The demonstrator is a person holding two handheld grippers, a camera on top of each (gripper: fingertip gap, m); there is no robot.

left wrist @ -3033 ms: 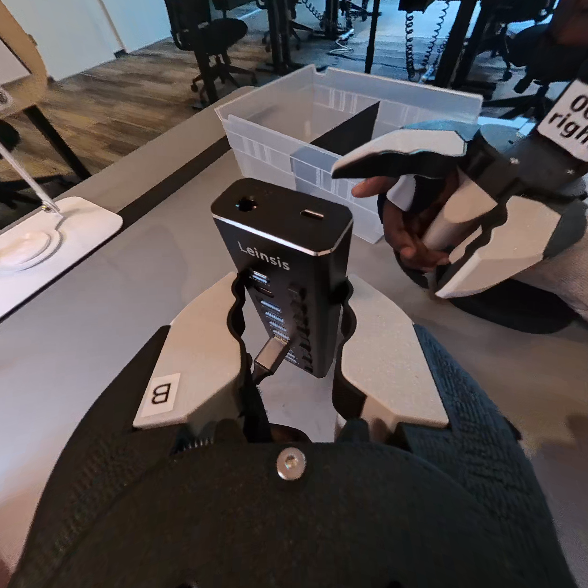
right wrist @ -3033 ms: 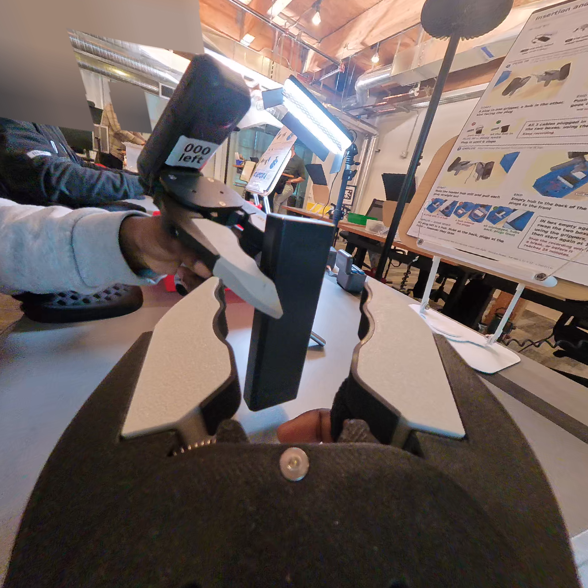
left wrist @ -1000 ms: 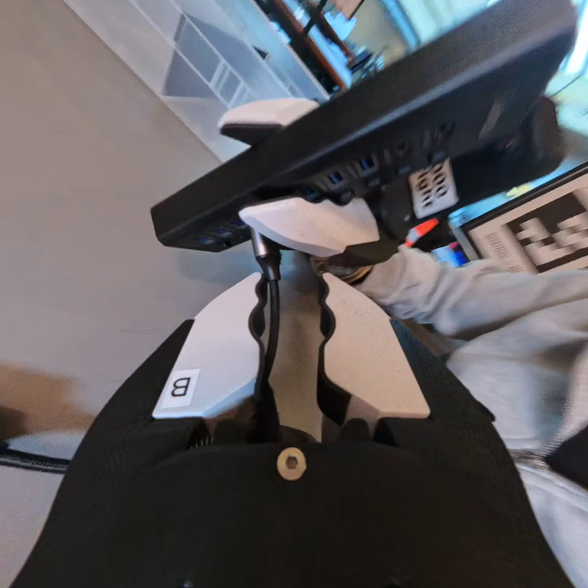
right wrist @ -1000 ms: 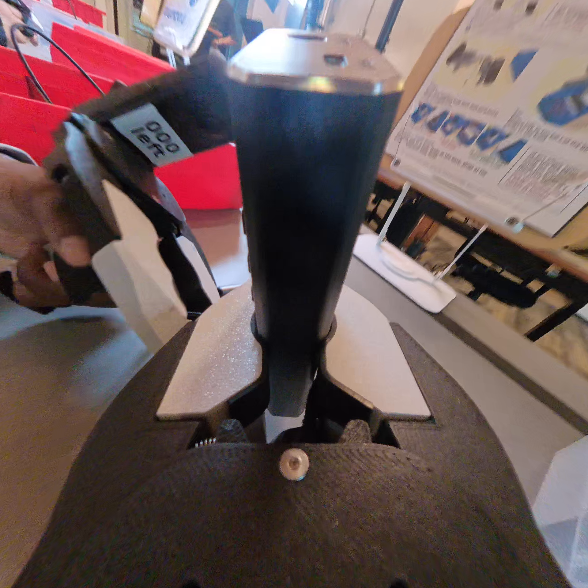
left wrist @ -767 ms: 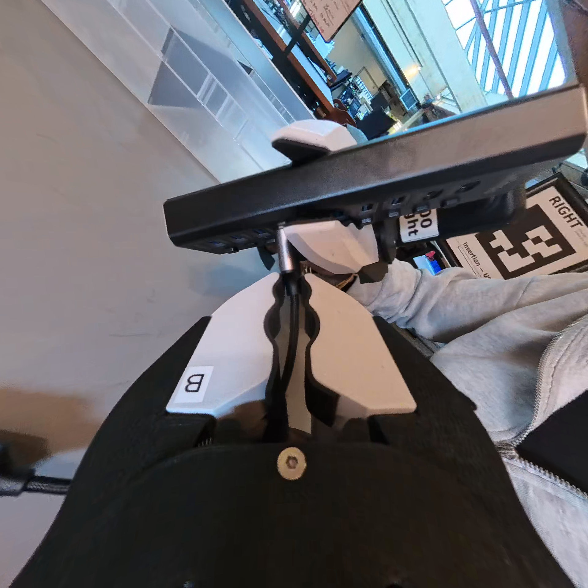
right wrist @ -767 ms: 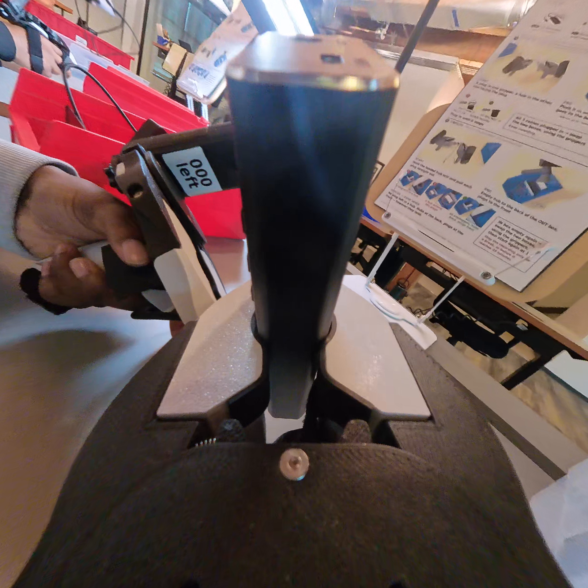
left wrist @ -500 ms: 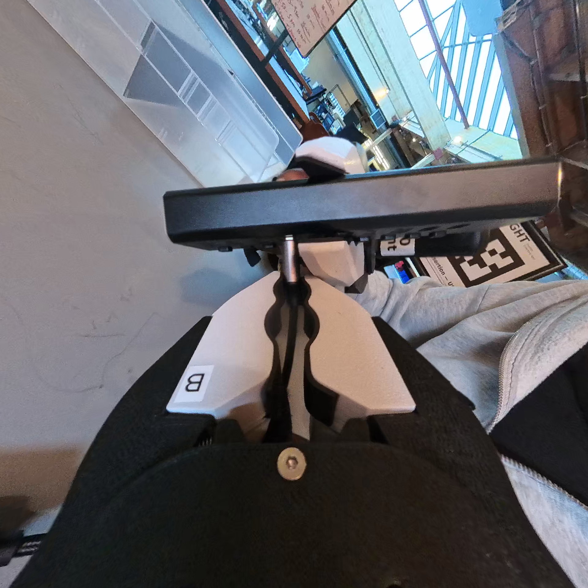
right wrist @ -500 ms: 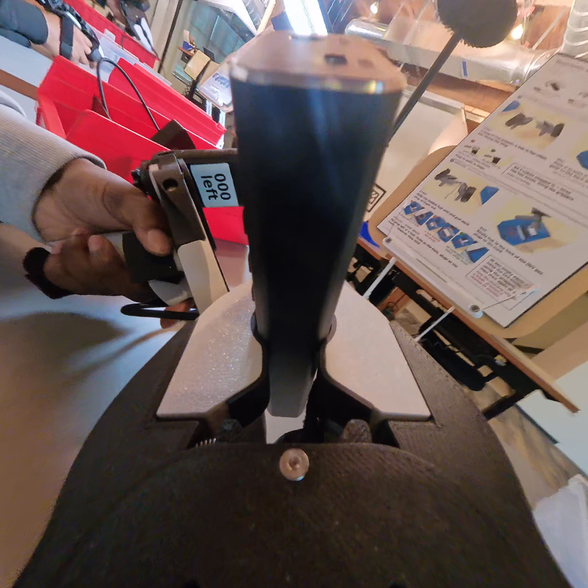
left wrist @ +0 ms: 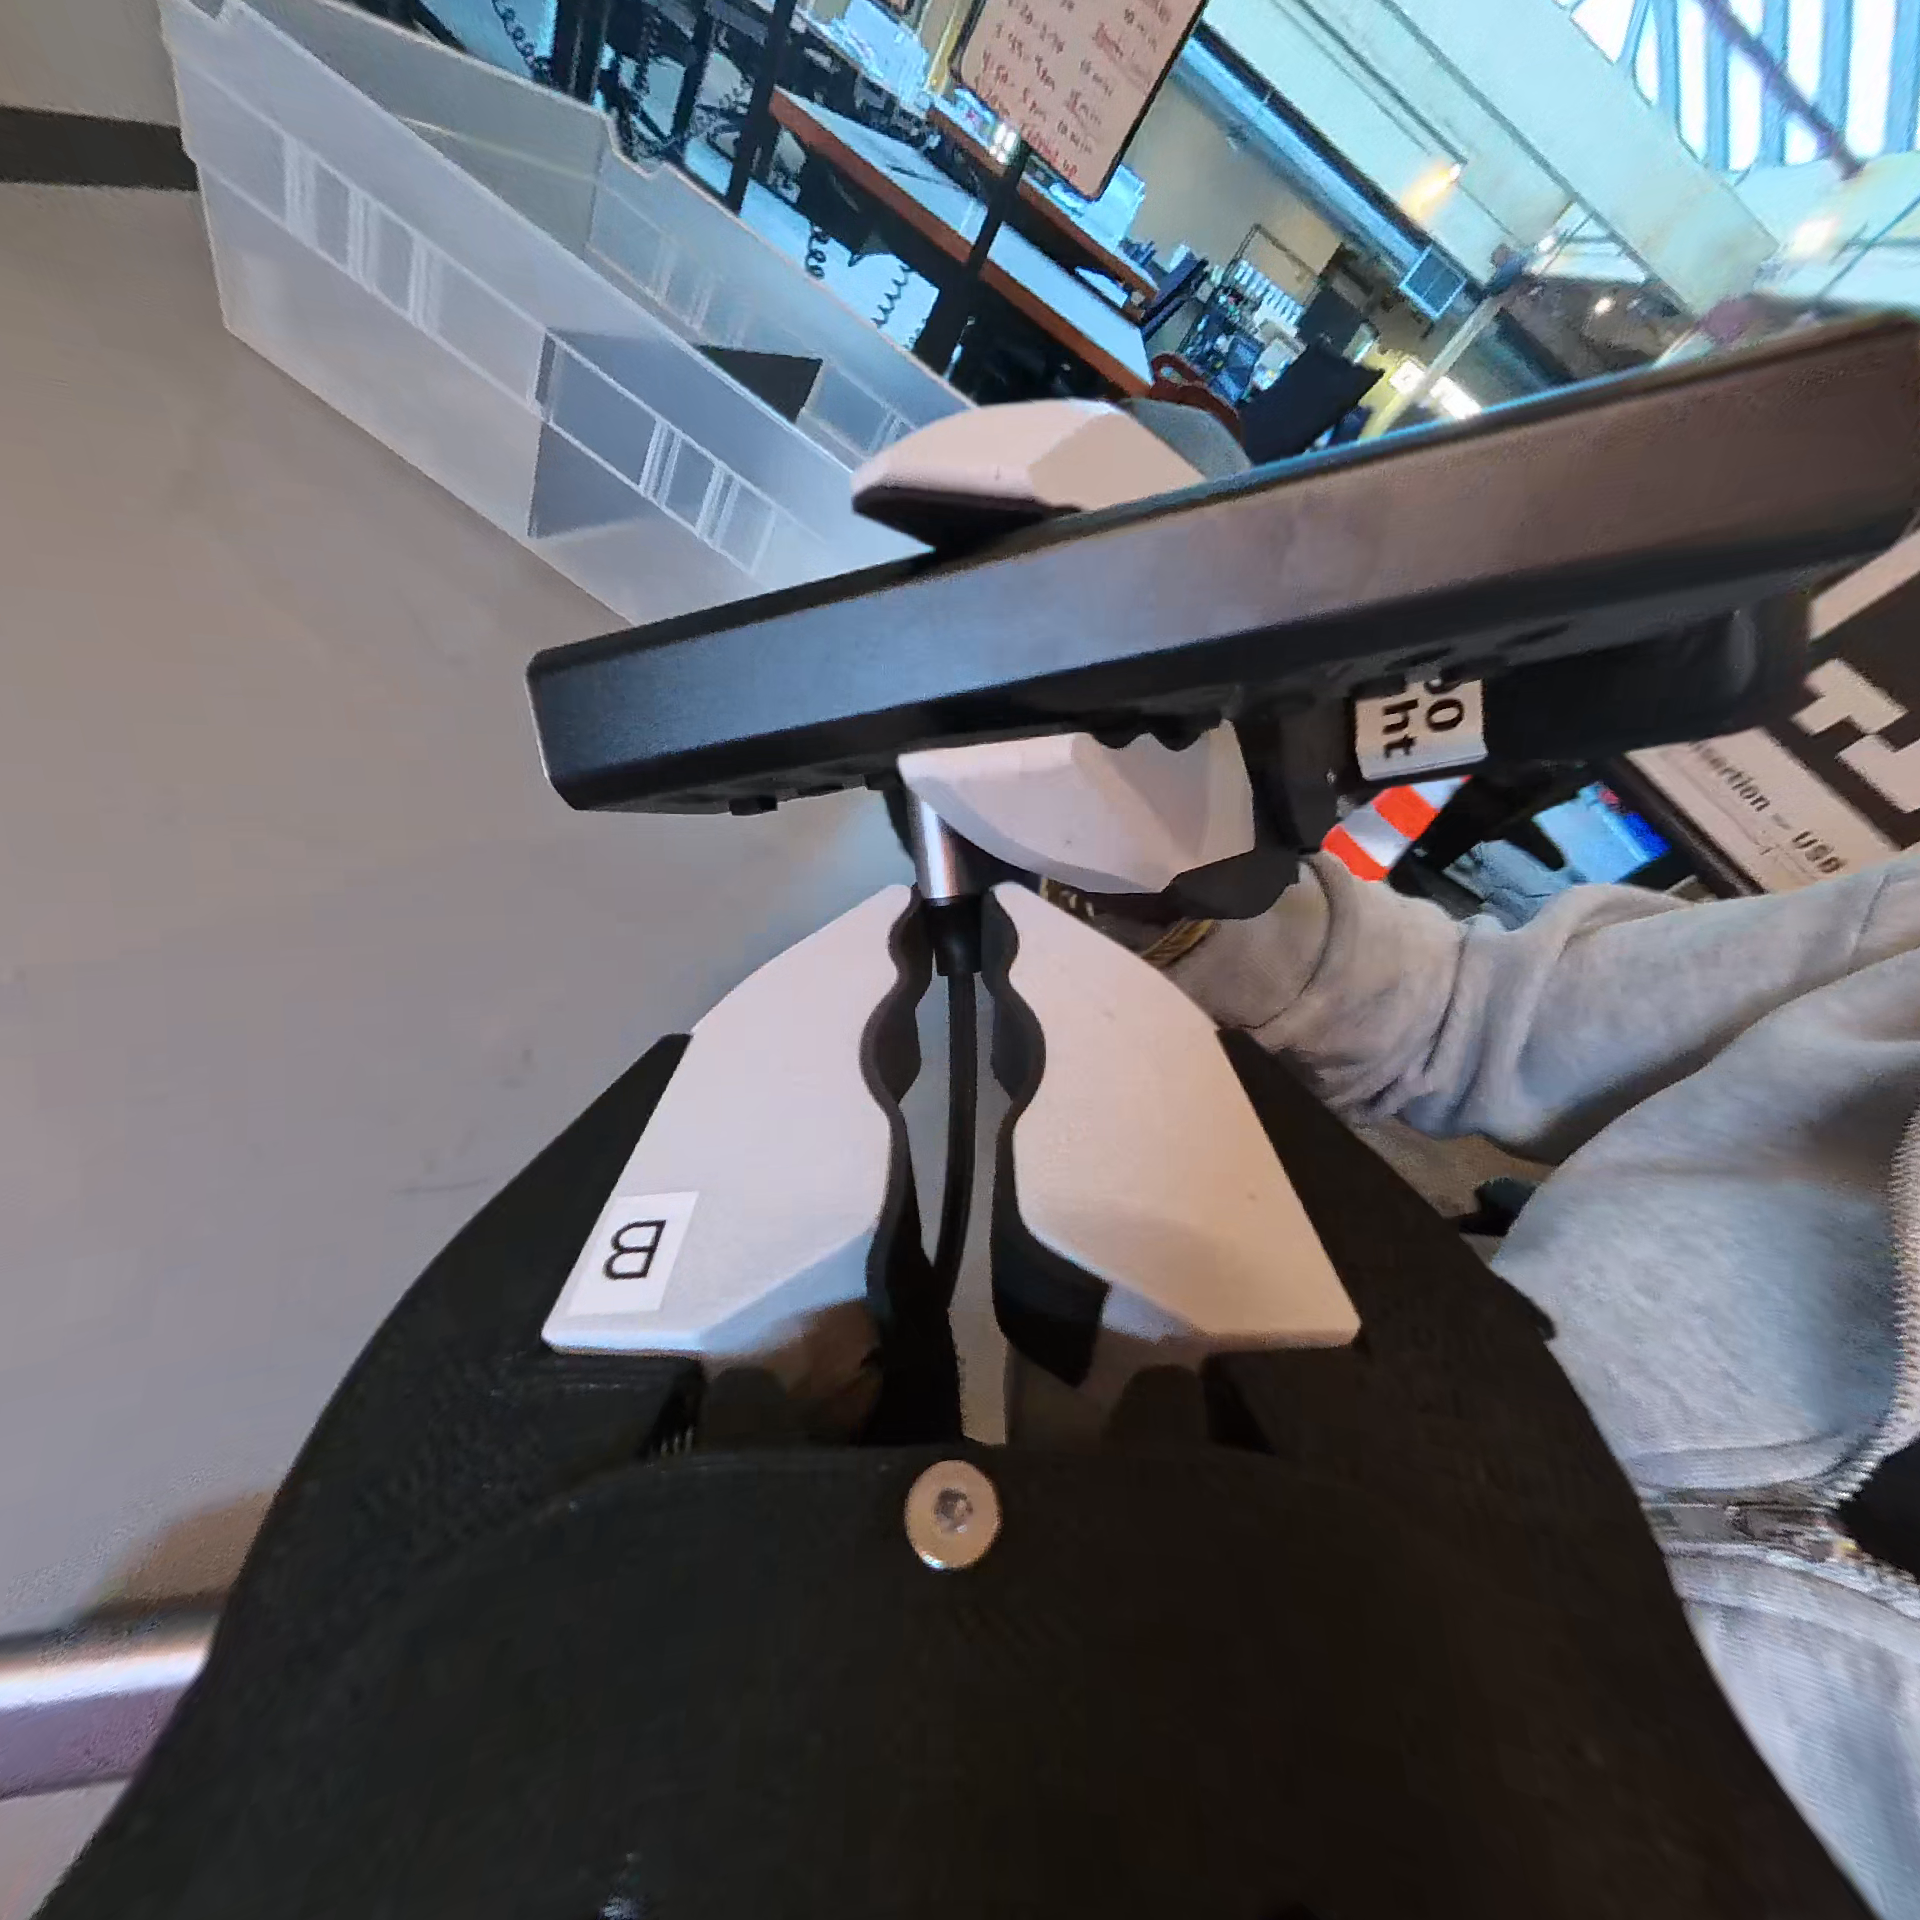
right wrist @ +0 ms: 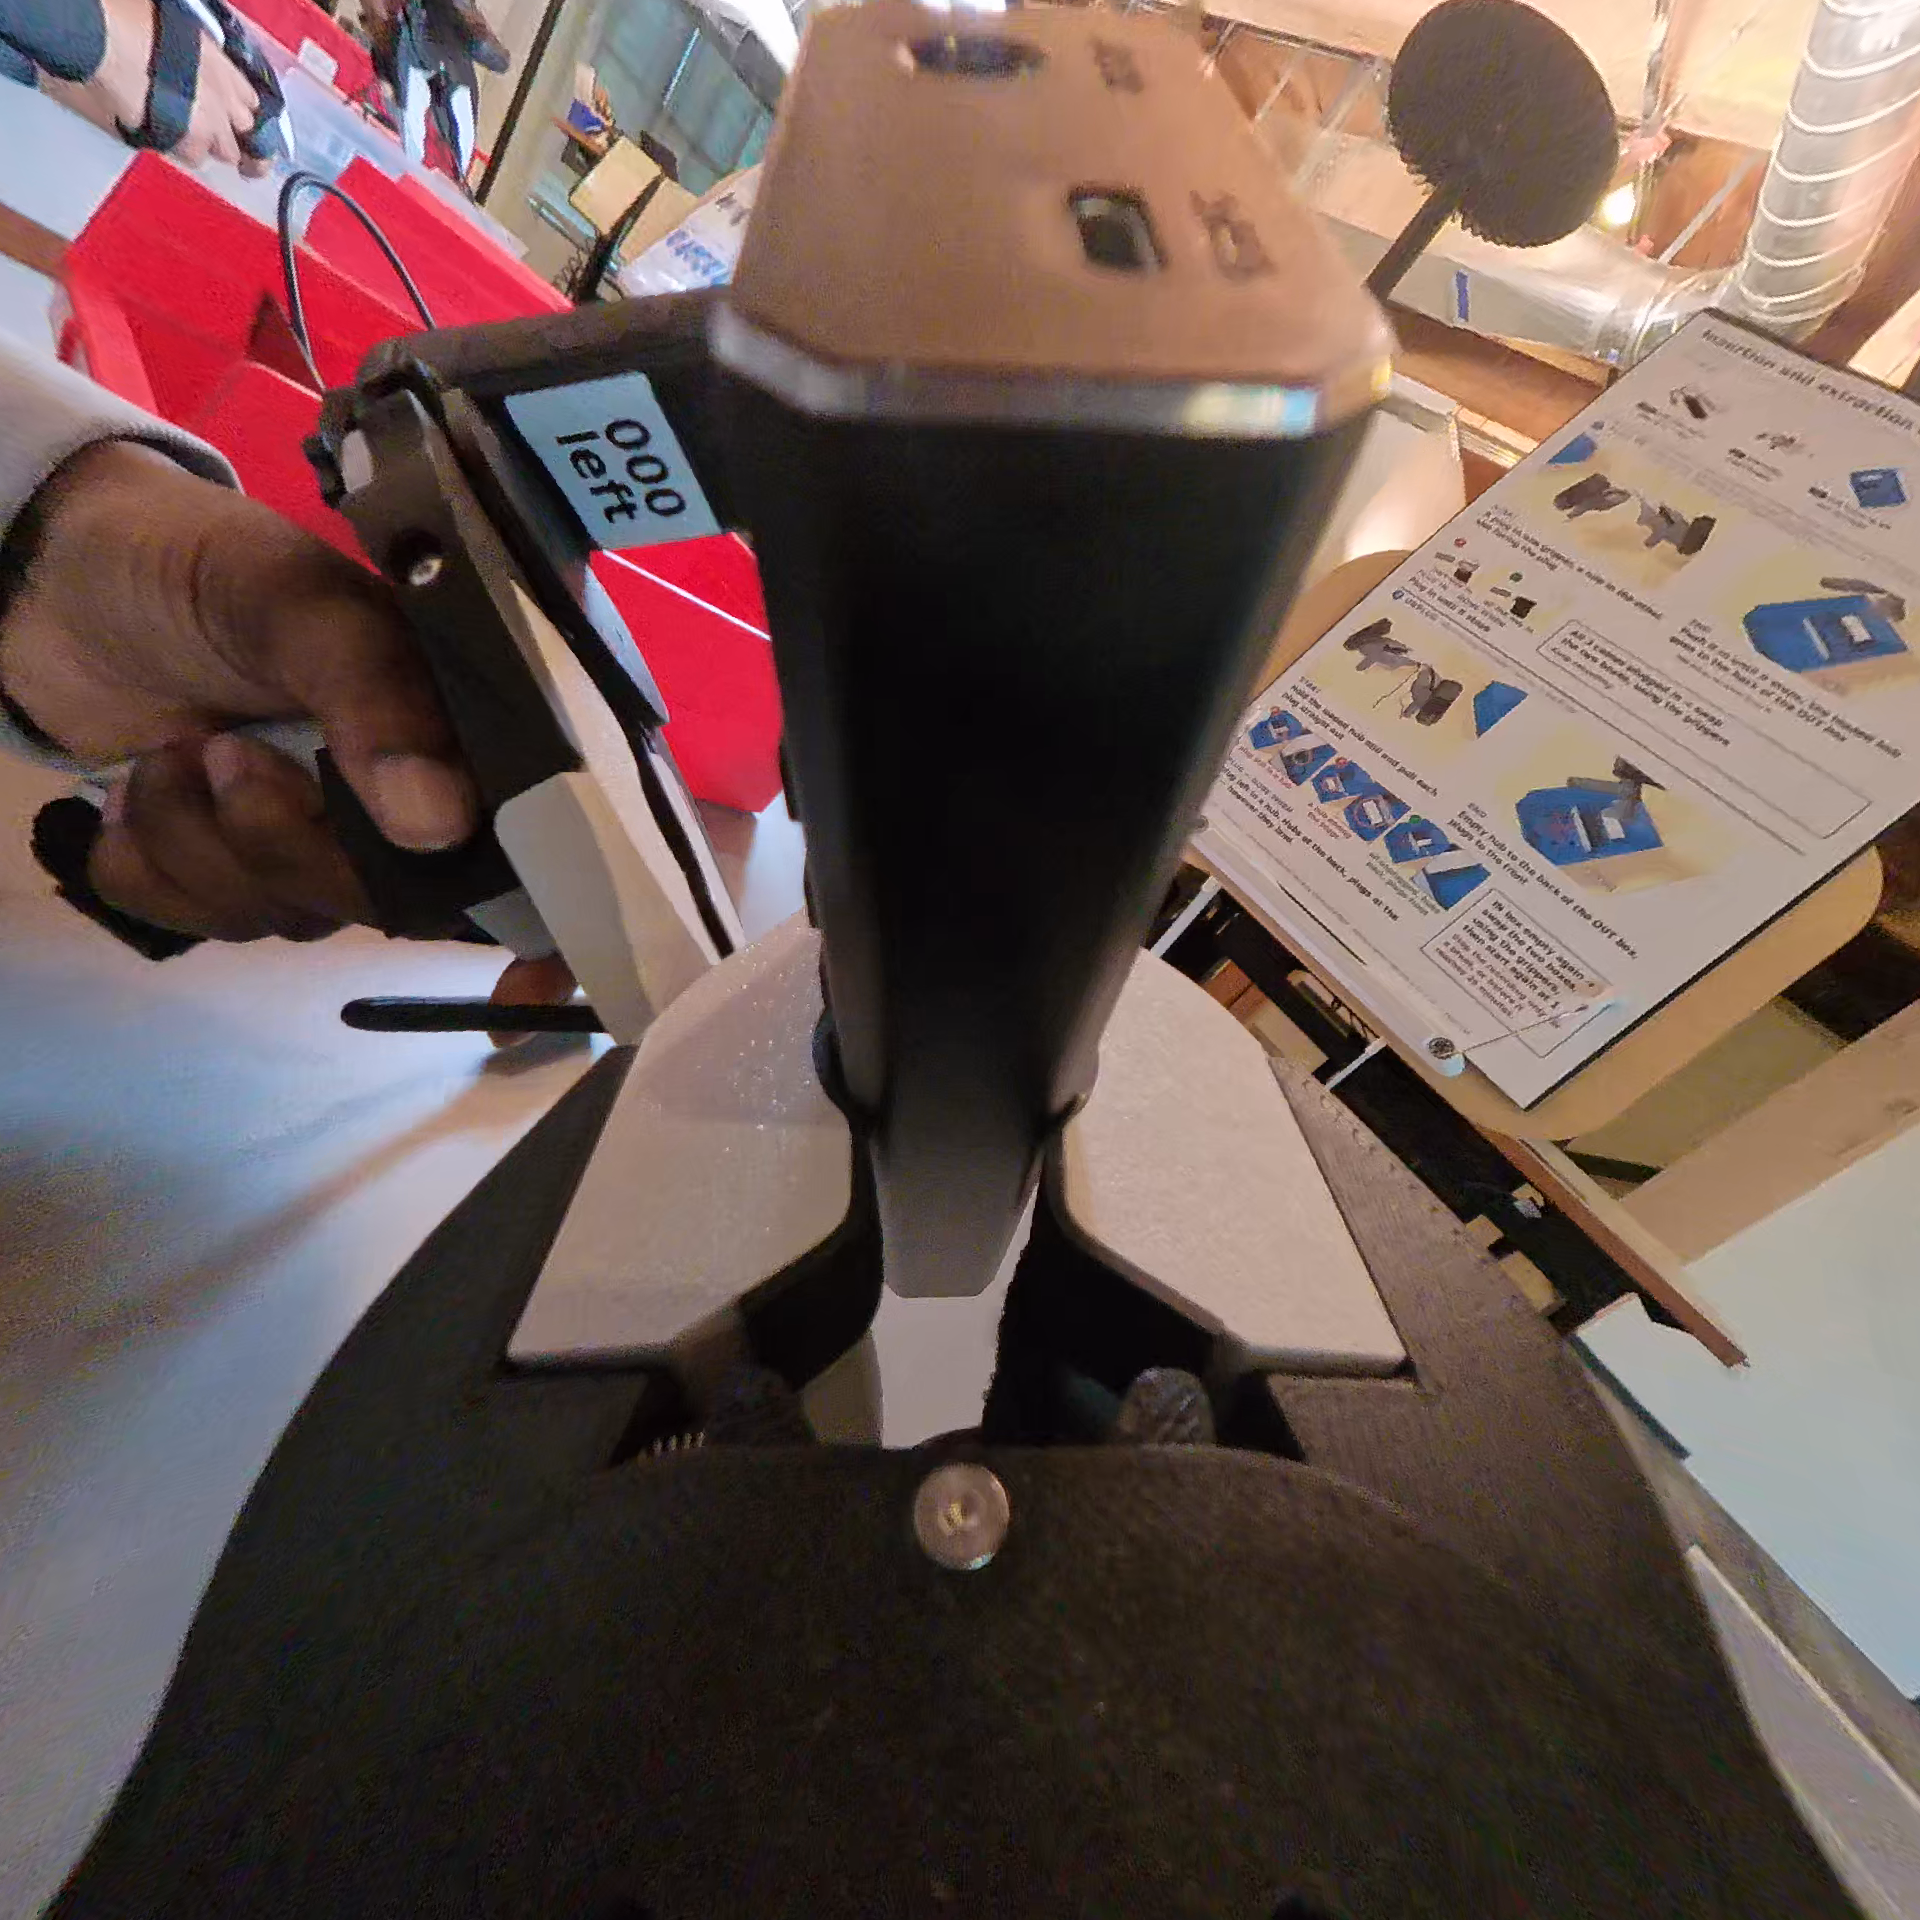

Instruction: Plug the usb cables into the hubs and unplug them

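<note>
At centre frame of the left wrist view, the left gripper (left wrist: 951, 914) has its white jaws clamped on a black usb cable (left wrist: 958, 1081) just behind its silver plug (left wrist: 932, 854), which meets the underside of a long black rectangular hub (left wrist: 1226, 613). Centre frame of the right wrist view, the right gripper (right wrist: 956, 1091) is clamped on that hub (right wrist: 1039, 675), held upright.

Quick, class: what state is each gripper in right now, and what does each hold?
Left gripper: shut on the cable, just behind its plug.
Right gripper: shut on the hub.
</note>
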